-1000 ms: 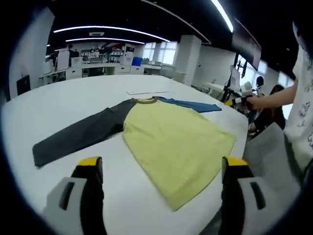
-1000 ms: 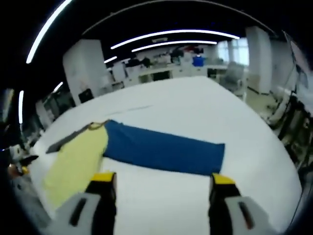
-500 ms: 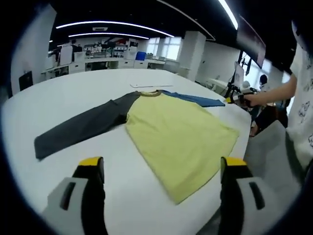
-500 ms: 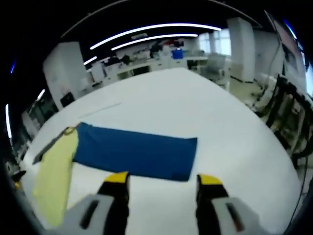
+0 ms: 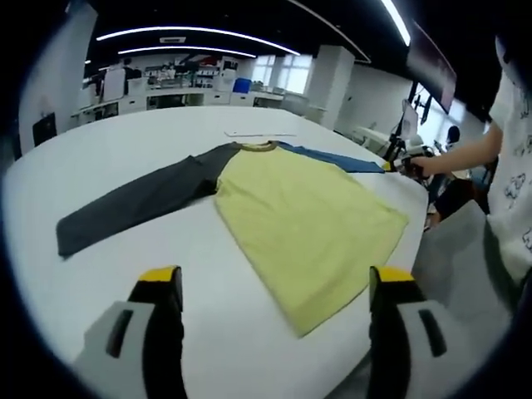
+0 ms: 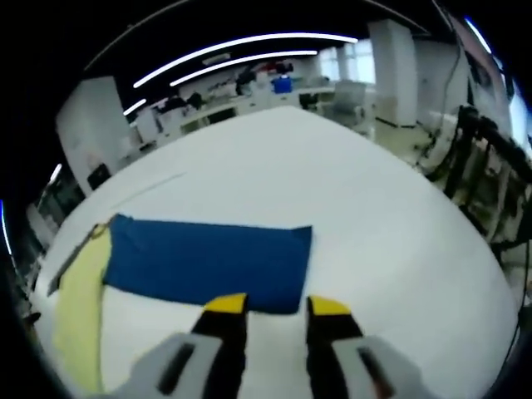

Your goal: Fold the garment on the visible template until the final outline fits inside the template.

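The right gripper (image 6: 268,309) is hovering at the cuff end of the blue sleeve (image 6: 204,262), jaws narrowed to a small gap with no cloth between them, so the step in hand looks like taking that cuff to fold the sleeve inward. To do it well, the jaws should be catching the cuff edge squarely, lifting only a little, and carrying the sleeve flat across the yellow body (image 5: 307,224) without dragging the shirt. The left gripper (image 5: 276,287) is hanging with its jaws spread wide and empty, just short of the hem, and could be steadying the body or taking the grey sleeve (image 5: 133,208) next. The shirt is lying flat and unfolded on the white table (image 5: 100,150), near its edge, with 2 sleeves stretched out to opposite sides and an olive collar (image 5: 256,146). A thin pale outline (image 5: 259,133) is lying beyond the collar; whether it is the template is unclear.
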Tool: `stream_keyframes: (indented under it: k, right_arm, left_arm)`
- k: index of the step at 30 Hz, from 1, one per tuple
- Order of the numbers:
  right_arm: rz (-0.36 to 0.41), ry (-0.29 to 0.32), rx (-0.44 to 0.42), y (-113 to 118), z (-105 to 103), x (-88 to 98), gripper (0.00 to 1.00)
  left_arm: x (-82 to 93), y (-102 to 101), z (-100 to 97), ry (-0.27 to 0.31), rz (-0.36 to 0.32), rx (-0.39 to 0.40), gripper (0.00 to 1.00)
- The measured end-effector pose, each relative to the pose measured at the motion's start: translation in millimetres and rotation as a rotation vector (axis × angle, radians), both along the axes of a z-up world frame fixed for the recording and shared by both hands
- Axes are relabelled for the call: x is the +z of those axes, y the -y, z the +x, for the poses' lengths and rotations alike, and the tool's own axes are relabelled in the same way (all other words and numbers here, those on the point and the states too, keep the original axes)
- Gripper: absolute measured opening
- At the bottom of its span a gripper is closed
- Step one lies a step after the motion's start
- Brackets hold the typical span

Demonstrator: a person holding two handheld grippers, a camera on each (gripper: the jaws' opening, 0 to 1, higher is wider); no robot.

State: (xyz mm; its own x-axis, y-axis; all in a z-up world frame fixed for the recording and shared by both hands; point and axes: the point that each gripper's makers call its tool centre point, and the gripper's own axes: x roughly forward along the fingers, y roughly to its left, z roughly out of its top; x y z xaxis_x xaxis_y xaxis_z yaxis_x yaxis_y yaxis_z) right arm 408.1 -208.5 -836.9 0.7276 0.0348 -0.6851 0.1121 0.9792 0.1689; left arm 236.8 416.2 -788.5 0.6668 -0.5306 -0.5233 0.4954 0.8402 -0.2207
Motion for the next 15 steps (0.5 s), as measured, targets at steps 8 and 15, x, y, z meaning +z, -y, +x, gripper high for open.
stream_keyframes:
  k: [8,15]
  right_arm:
    - [-0.041,-0.043,-0.013,3.7,0.0,-11.9,0.04]
    - [-0.078,-0.032,-0.006,-0.7,-1.7,-2.7,0.00]
  left_arm:
    - [-6.8,-1.7,-5.6,-0.020,0.003,-0.009,0.88]
    - [-9.0,1.5,-8.0,-0.025,-0.012,-0.003,0.86]
